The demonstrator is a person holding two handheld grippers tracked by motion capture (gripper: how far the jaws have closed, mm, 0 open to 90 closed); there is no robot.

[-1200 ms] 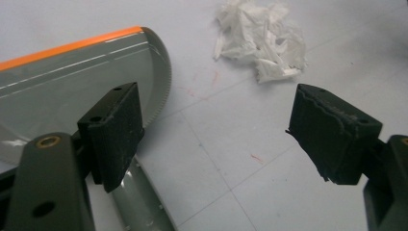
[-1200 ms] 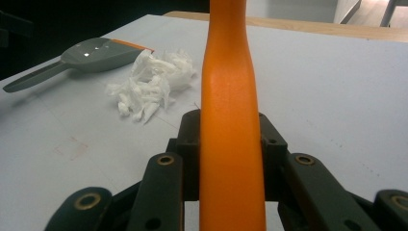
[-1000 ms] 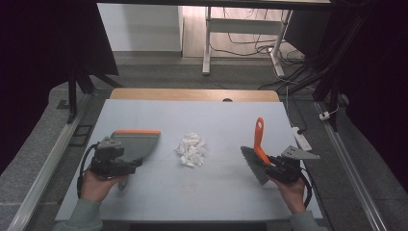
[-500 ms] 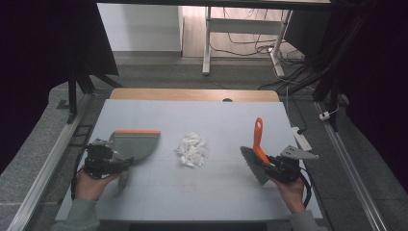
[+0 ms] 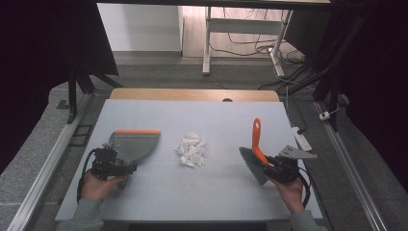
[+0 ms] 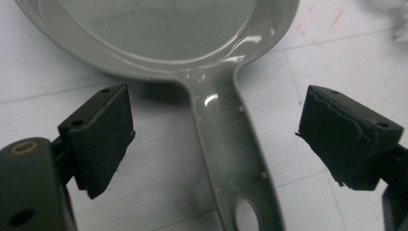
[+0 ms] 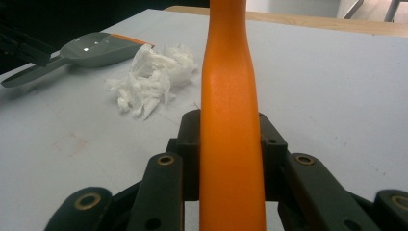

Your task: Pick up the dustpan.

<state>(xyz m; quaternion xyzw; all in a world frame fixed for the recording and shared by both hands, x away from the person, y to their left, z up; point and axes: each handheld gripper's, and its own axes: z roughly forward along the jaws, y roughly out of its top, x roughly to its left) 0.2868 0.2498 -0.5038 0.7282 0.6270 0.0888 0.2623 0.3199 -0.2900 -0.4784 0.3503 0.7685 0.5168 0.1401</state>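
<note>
Jaws just opened astride dustpan (image 6: pixel 231 144) handle; brush (image 7: pixel 231 120) clamped.

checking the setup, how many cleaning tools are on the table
2. A grey dustpan lies at the table's left, its handle between the open left claw. An orange-handled brush stands at the right, clamped in the right claw. Nothing seems hidden.
</note>
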